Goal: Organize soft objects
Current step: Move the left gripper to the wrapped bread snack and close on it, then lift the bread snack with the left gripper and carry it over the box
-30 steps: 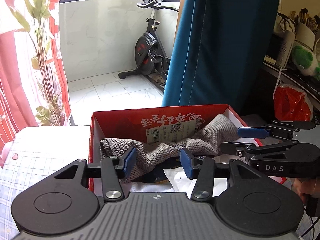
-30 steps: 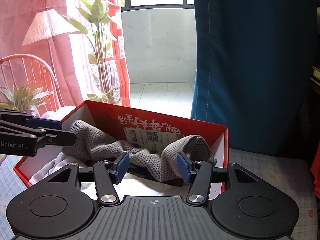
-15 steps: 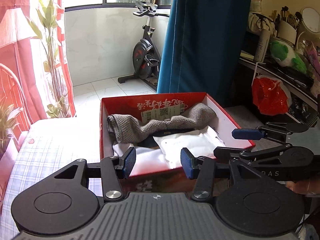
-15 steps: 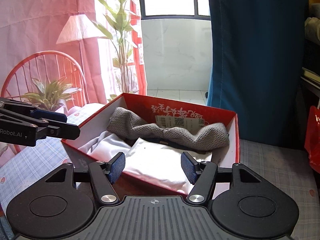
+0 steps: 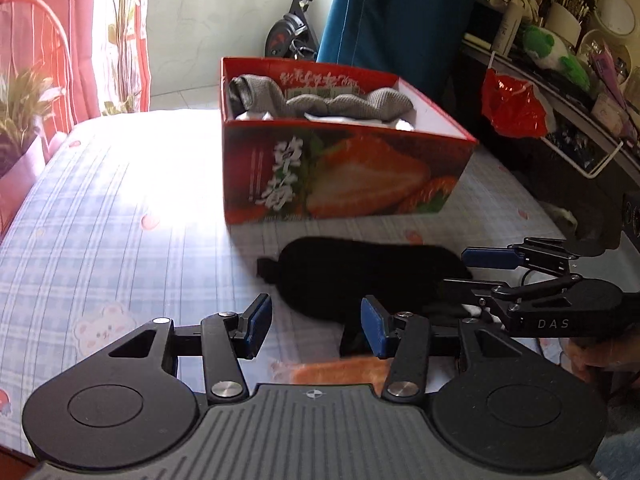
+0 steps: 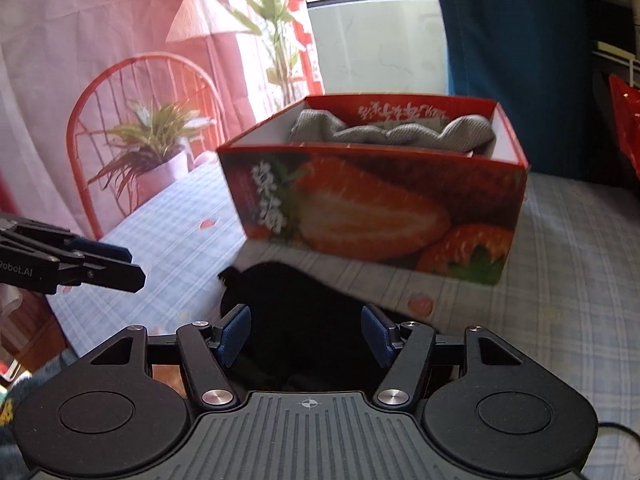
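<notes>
Left gripper (image 5: 316,326) open, nothing between the pads, poised over checked cloth (image 5: 120,216) just short of black soft item (image 5: 360,276). Black item flat on cloth, near strawberry box (image 5: 344,172) holding grey knit (image 5: 348,102). Right gripper (image 6: 306,336) likewise open and empty, above same item.

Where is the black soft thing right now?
The black soft item lies on the checked tablecloth, just in front of the strawberry box. In both wrist views it sits low and central, near the open grippers, not inside the box.
</notes>
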The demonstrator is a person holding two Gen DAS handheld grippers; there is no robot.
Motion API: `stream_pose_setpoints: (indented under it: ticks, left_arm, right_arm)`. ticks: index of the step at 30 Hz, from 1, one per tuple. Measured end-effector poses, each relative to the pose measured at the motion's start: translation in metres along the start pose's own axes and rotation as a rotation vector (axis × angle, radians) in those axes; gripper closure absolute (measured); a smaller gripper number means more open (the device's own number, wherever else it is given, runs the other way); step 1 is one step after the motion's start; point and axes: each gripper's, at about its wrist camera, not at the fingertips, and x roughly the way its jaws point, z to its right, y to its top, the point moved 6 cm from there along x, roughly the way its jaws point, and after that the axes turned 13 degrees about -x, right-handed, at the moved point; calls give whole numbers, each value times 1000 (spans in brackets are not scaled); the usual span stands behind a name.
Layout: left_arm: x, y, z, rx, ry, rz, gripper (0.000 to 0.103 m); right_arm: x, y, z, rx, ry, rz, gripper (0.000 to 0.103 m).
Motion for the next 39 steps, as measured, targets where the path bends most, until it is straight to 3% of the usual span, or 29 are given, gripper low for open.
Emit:
stream_pose_setpoints:
  ticks: [4,8,11,16,21,30,35,37,39]
  left_arm:
    - [3,-24,-23,-95,-21,-46,53]
    - [6,-43,-30,-117,-39,-91,53]
    - [12,-55,-34,-135,-42,-120,59]
    - [16,-62,-36,-160,-53,-135,63]
    - [15,-63,-35,-170,-63,-147,68]
    - [17,-66,-30,-183,-87,-161,69]
    - [21,-65,-23,-170,-95,-166,69]
    - [22,-67,-23,-169,-100,-166,69]
    - [22,-68,-23,-174,-104,-165,68]
  right_arm:
    - [7,-18,-21,-36,34,-54,45]
    - [7,-21,-35,-62,67,-60,51]
    - [10,-26,-49,-78,128,-83,55]
    - [11,-33,-70,-144,176,-119,67]
    - [7,-31,-72,-143,193,-115,71]
    - [7,-31,-76,-122,256,-117,69]
    - [9,-34,-73,-67,280,-143,59]
    - [10,-36,-69,-50,261,-153,47]
    - [10,-39,-65,-16,259,-160,47]
